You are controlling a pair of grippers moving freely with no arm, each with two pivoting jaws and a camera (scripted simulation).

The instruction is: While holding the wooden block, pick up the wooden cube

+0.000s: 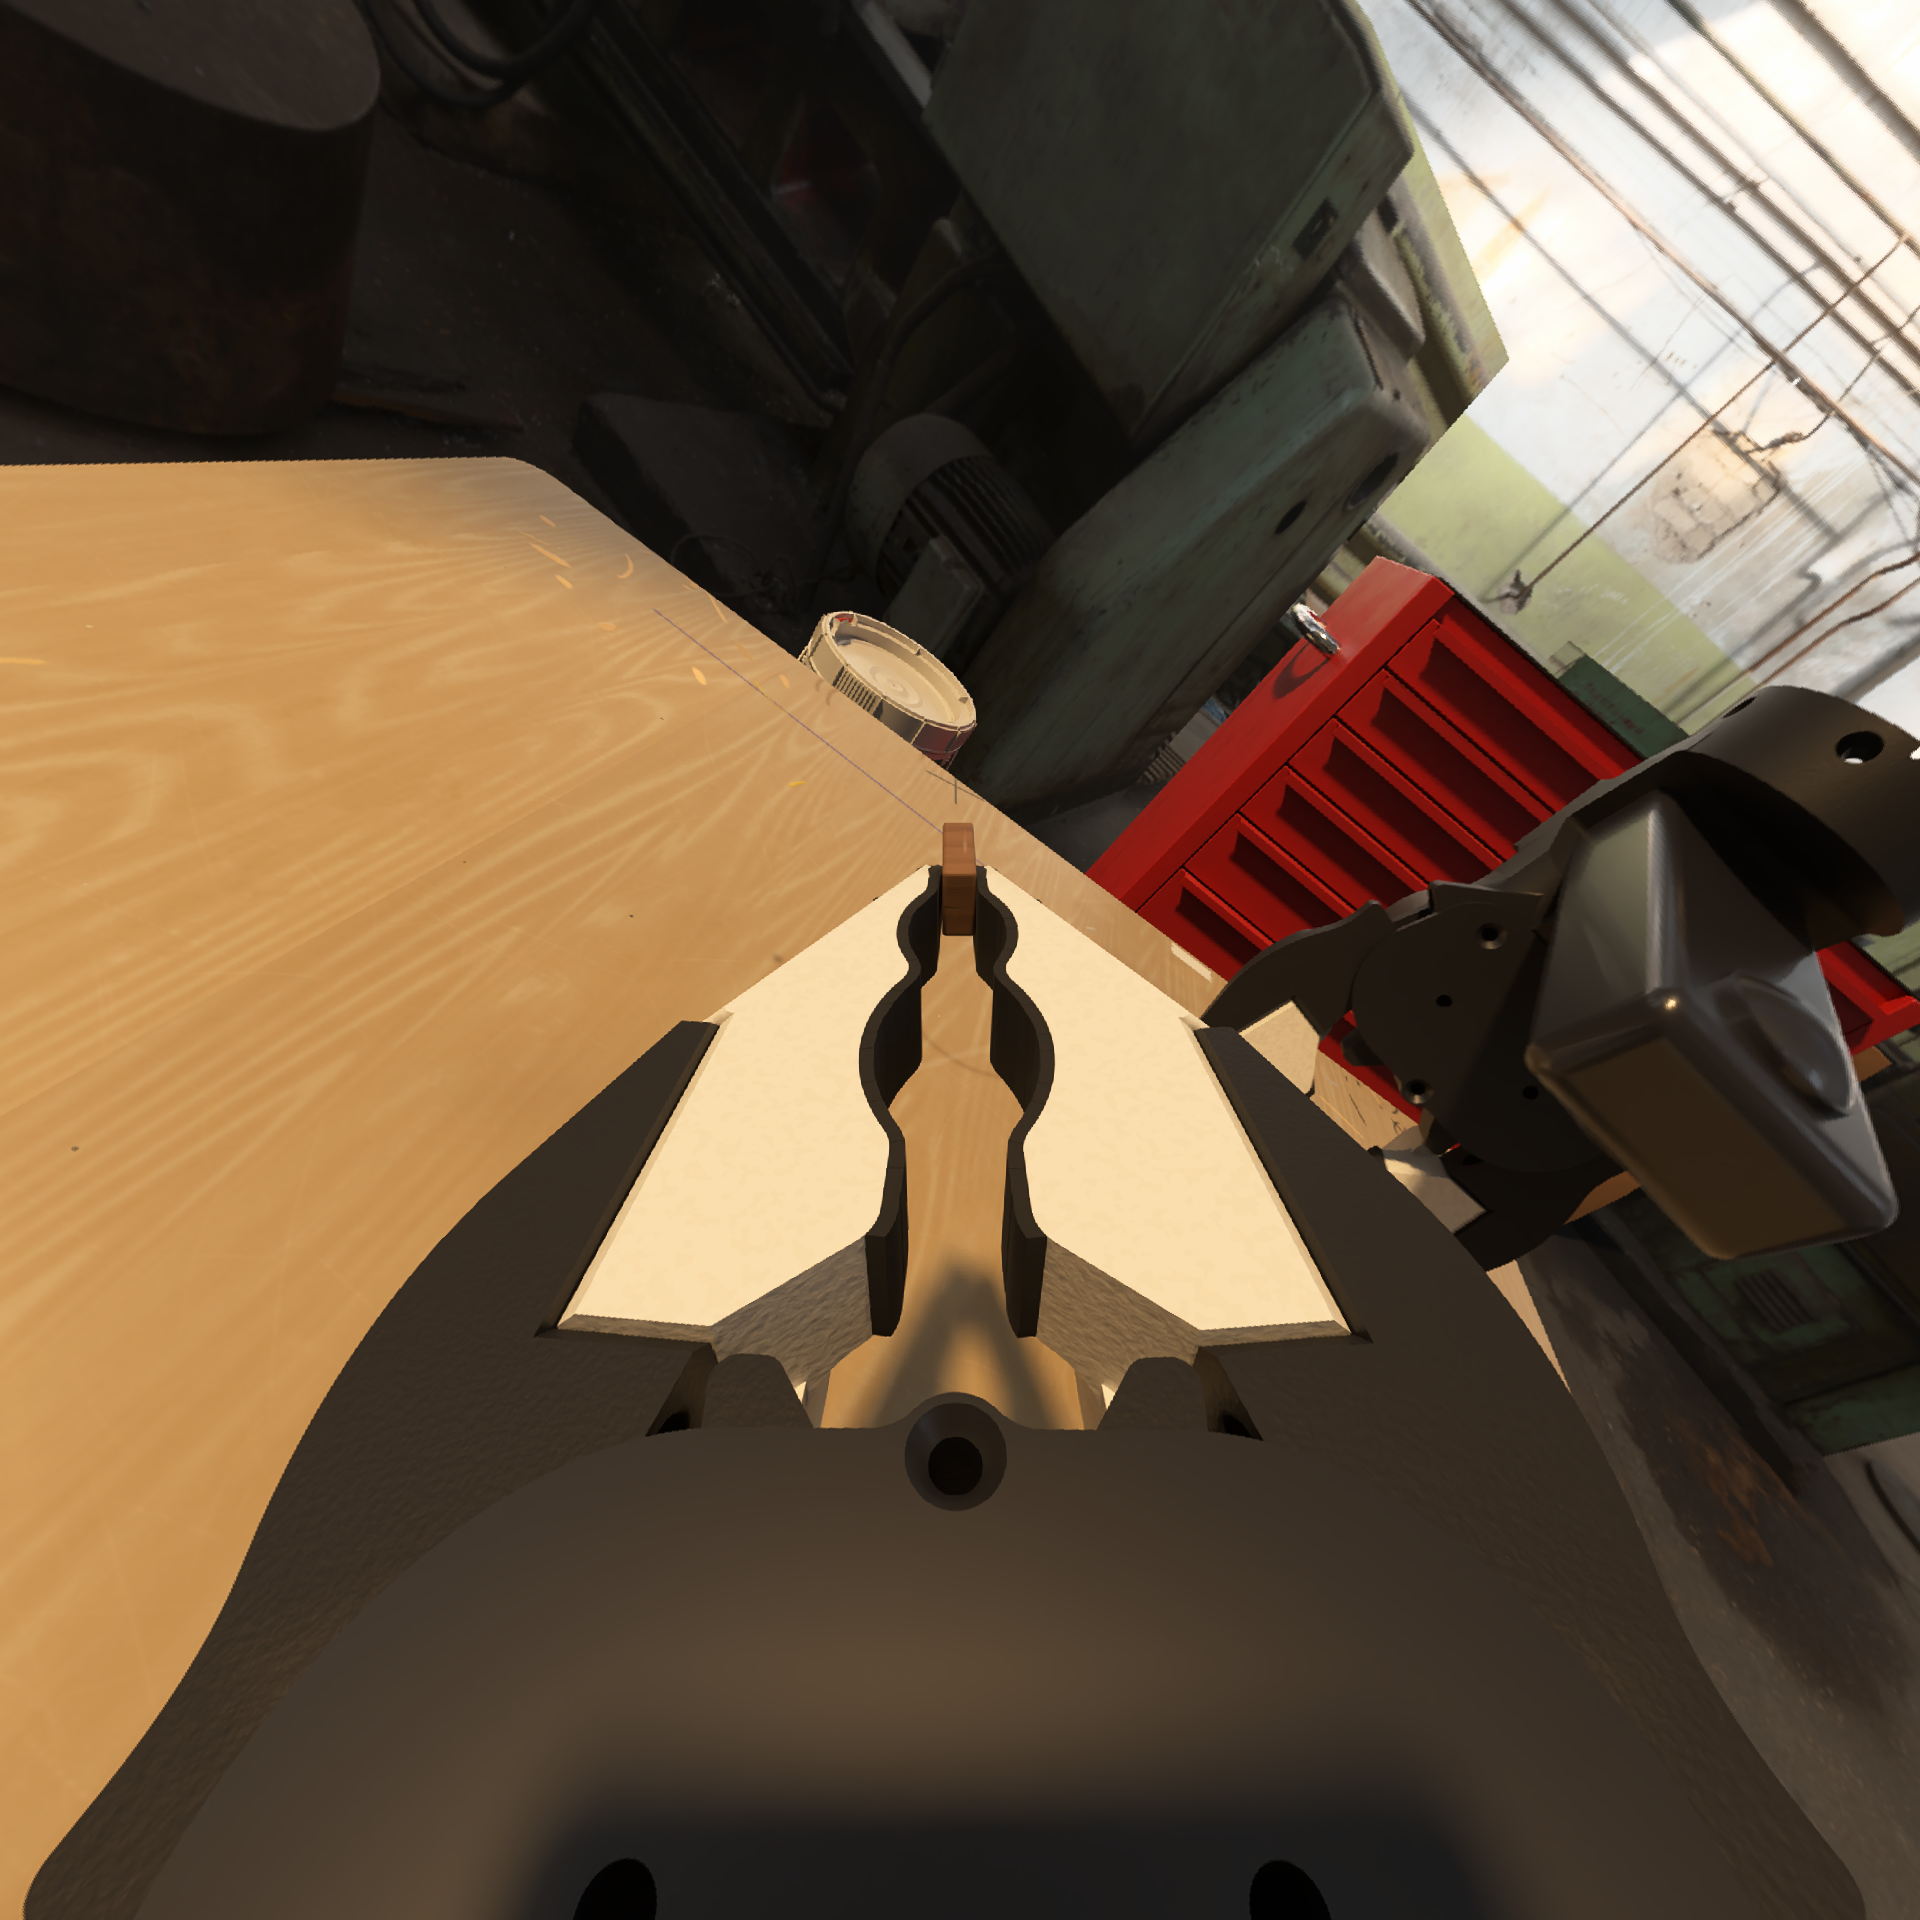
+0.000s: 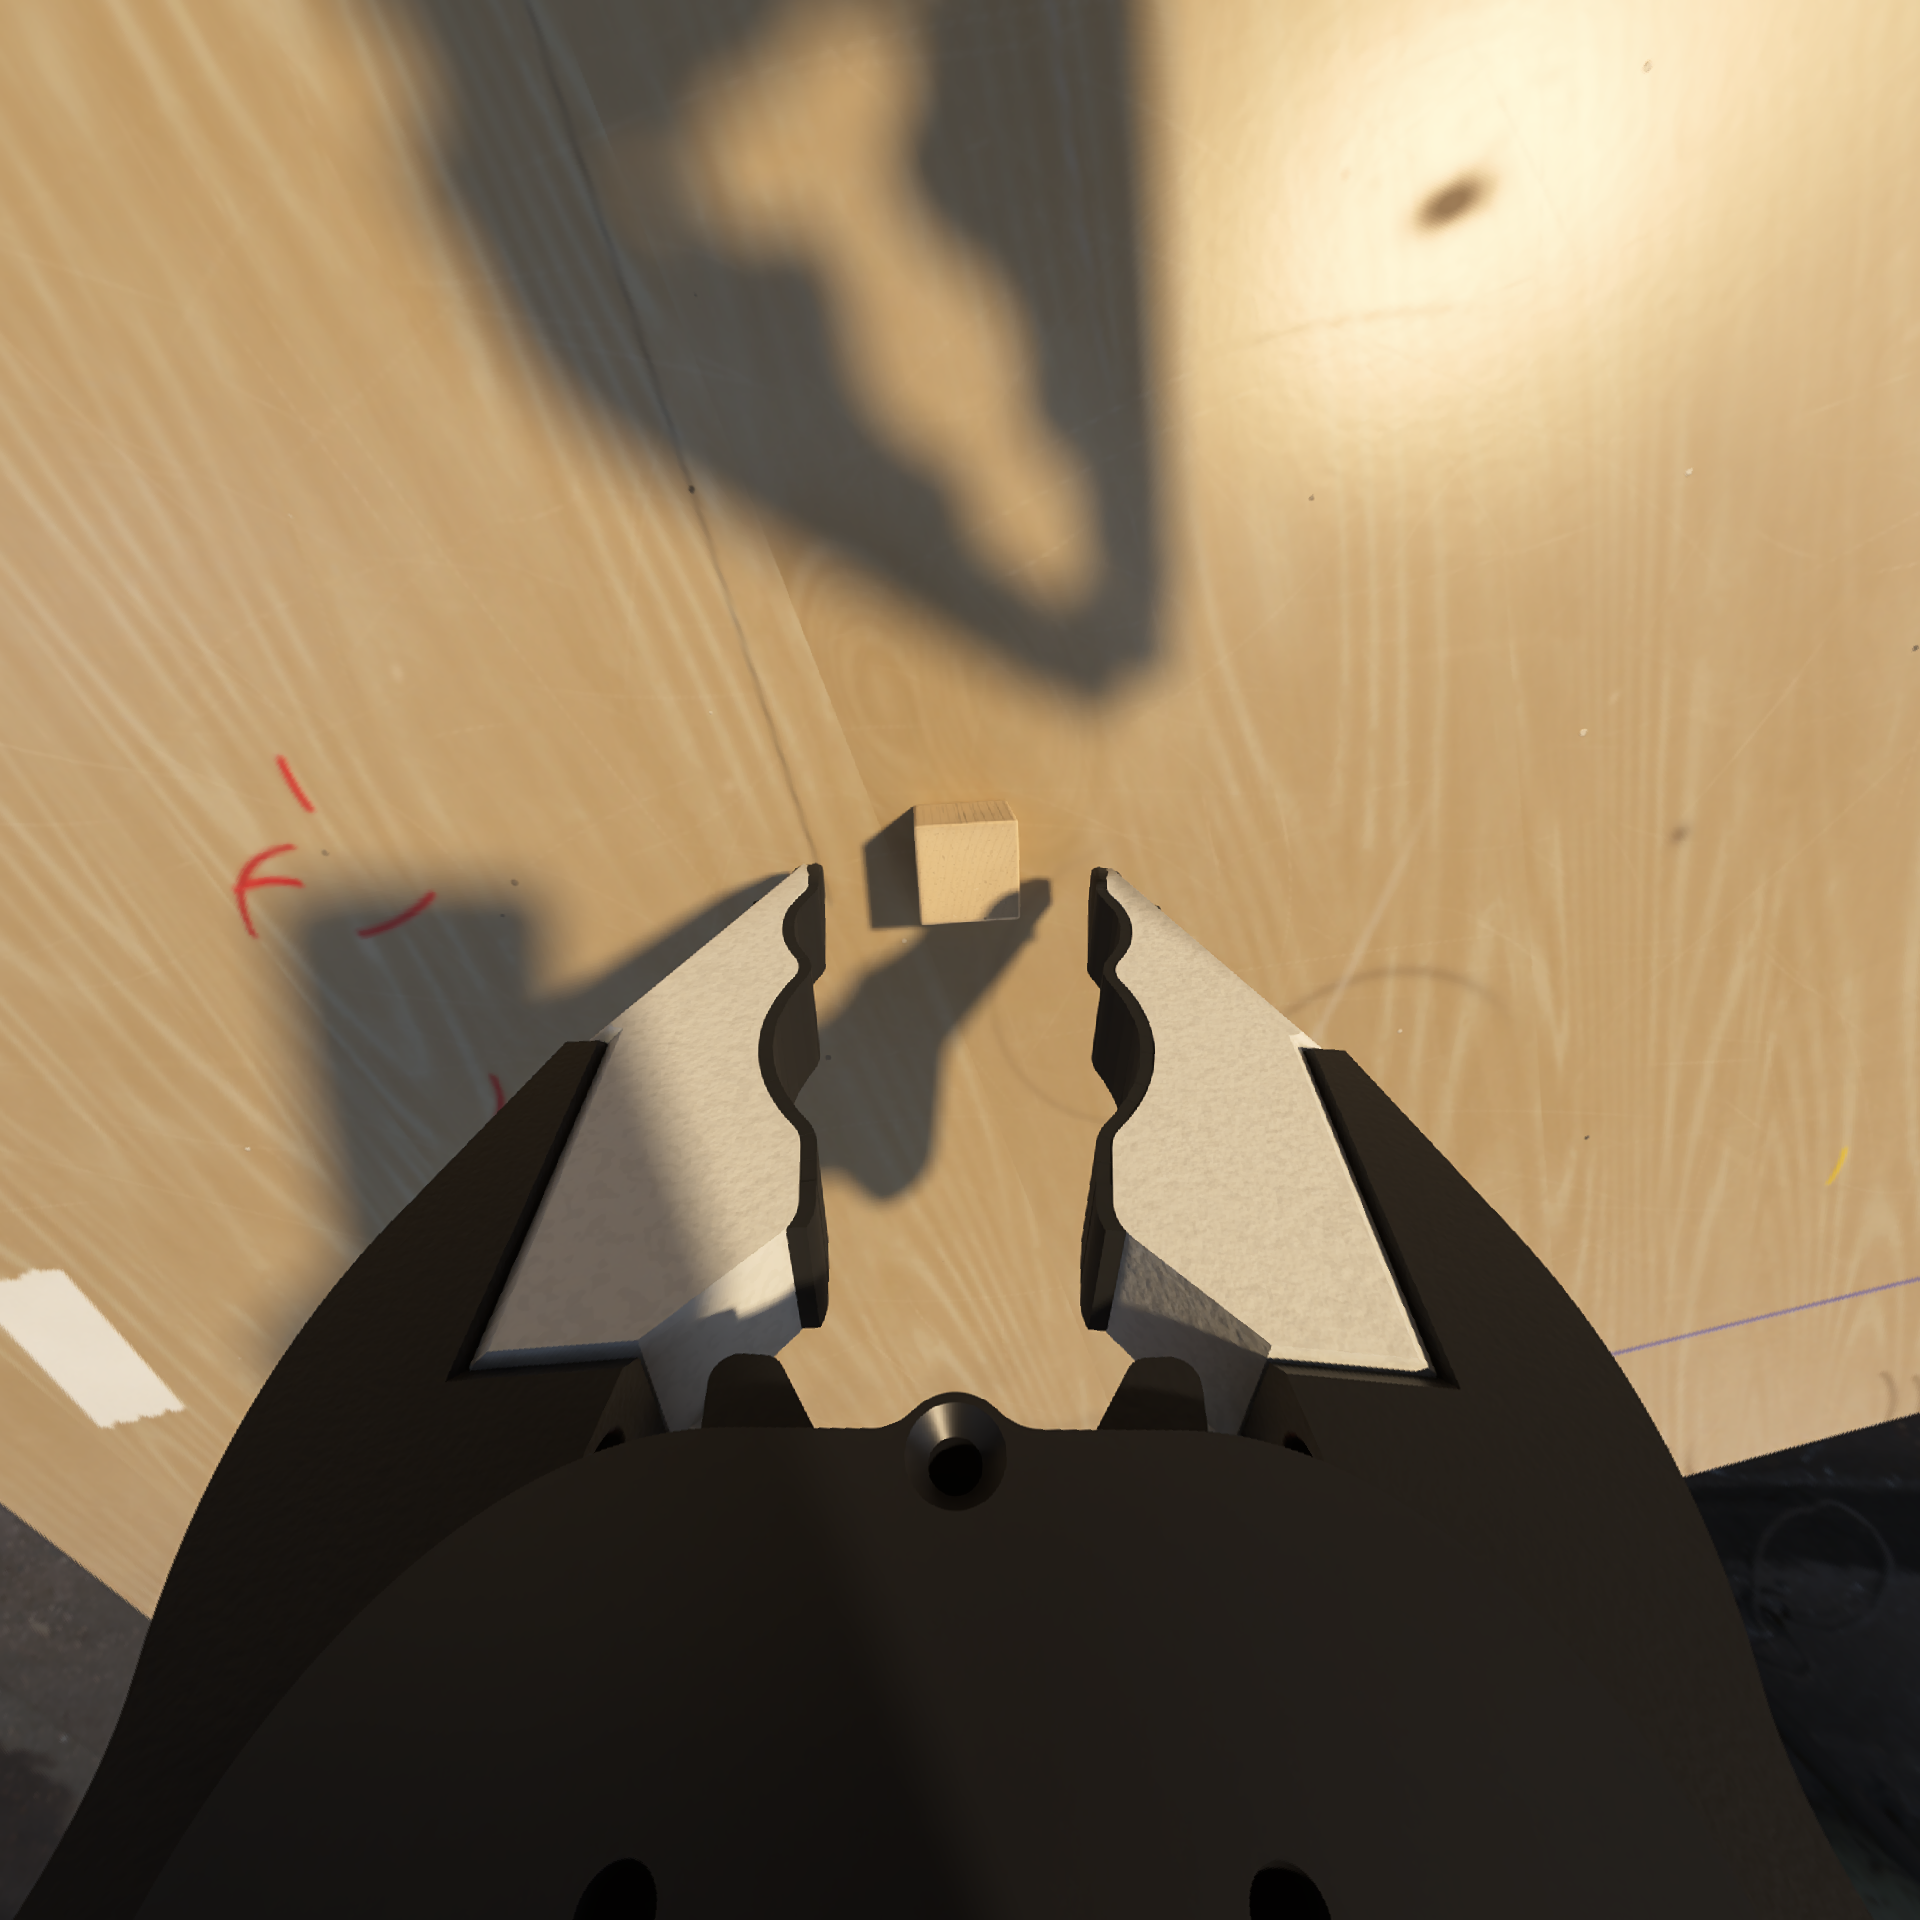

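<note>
My left gripper (image 1: 957, 883) is shut on a small brown wooden block (image 1: 957, 879), pinched at the fingertips and held above the light wooden table (image 1: 312, 831). My right gripper (image 2: 954, 883) is open and points down at the table. A pale wooden cube (image 2: 966, 860) rests on the table just beyond and between its fingertips, slightly left of the middle, untouched. The right gripper's dark body also shows in the left wrist view (image 1: 1662, 997), at the right near the table edge.
The table edge runs diagonally in the left wrist view, with a white round can (image 1: 894, 681), a red drawer cabinet (image 1: 1434, 748) and green machinery (image 1: 1195, 416) beyond it. Red marks (image 2: 281, 873) and a white tape strip (image 2: 83, 1345) lie on the table left of the right gripper.
</note>
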